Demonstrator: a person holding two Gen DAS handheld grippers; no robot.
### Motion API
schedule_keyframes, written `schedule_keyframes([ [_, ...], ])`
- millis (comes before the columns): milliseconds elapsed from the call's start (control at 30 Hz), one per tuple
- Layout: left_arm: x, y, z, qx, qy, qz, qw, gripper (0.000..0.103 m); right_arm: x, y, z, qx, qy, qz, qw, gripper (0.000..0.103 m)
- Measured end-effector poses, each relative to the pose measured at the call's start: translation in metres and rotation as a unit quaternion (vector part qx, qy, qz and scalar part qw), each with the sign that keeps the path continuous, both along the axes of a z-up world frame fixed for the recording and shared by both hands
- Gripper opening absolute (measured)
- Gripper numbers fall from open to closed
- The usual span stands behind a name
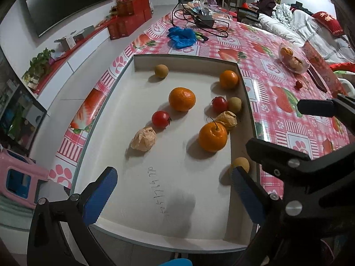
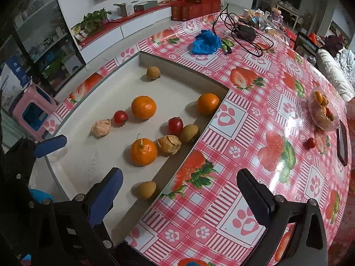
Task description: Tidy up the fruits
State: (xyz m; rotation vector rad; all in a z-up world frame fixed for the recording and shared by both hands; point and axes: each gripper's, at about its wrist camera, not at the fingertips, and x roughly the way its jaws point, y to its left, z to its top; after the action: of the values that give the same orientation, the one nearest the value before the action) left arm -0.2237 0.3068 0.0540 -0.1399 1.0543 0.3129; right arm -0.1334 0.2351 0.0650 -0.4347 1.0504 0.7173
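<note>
A shallow white tray [image 1: 137, 177] [image 2: 106, 93] lies on the table and holds loose fruit: three oranges [image 1: 182, 98] [image 2: 143, 107], two red tomatoes [image 1: 160, 119] [image 2: 120, 117], small brownish-yellow fruits [image 1: 161, 71] [image 2: 153, 72] and two papery husked fruits [image 1: 143, 138] [image 2: 101, 128]. A small yellow fruit [image 1: 240, 164] [image 2: 146, 190] sits at the tray's near right wall. My left gripper [image 1: 173, 190] is open and empty above the tray's near end. My right gripper [image 2: 179, 197] is open and empty over the tray's right edge and the tablecloth.
A clear bowl of fruit [image 1: 292, 61] [image 2: 325, 113] stands on the pink strawberry tablecloth [image 2: 244, 133] to the right, a lone small red fruit [image 1: 298, 84] [image 2: 310, 143] near it. A blue bag [image 1: 182, 36] [image 2: 206, 41] and black cables [image 2: 244, 31] lie beyond the tray.
</note>
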Motion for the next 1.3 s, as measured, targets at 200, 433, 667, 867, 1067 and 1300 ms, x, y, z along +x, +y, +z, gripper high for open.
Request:
schedule_keyframes([
  [200, -0.004, -0.002, 0.002, 0.000, -0.001, 0.000, 1.0000, 0.103, -0.005, -0.001, 0.002, -0.002, -0.004, 0.005, 1.000, 0.103],
  [433, -0.009, -0.006, 0.007, 0.007, -0.006, -0.001, 1.0000, 0.103, -0.009, -0.002, 0.004, -0.004, -0.008, 0.005, 1.000, 0.103],
  [667, -0.010, -0.008, 0.009, 0.011, -0.007, -0.001, 0.9999, 0.103, -0.013, -0.003, 0.006, -0.009, -0.015, 0.007, 1.000, 0.103],
  [867, -0.012, -0.008, 0.009, 0.011, -0.007, 0.000, 0.9999, 0.103, -0.013, -0.003, 0.006, -0.010, -0.016, 0.007, 1.000, 0.103],
  [1067, -0.015, -0.007, 0.008, 0.011, -0.004, 0.000, 0.9999, 0.103, -0.015, -0.005, 0.005, -0.014, -0.018, 0.007, 1.000, 0.103],
  [1300, -0.015, -0.010, 0.006, 0.014, -0.004, -0.005, 0.9999, 0.103, -0.015, -0.005, 0.004, -0.013, -0.017, 0.007, 1.000, 0.103],
])
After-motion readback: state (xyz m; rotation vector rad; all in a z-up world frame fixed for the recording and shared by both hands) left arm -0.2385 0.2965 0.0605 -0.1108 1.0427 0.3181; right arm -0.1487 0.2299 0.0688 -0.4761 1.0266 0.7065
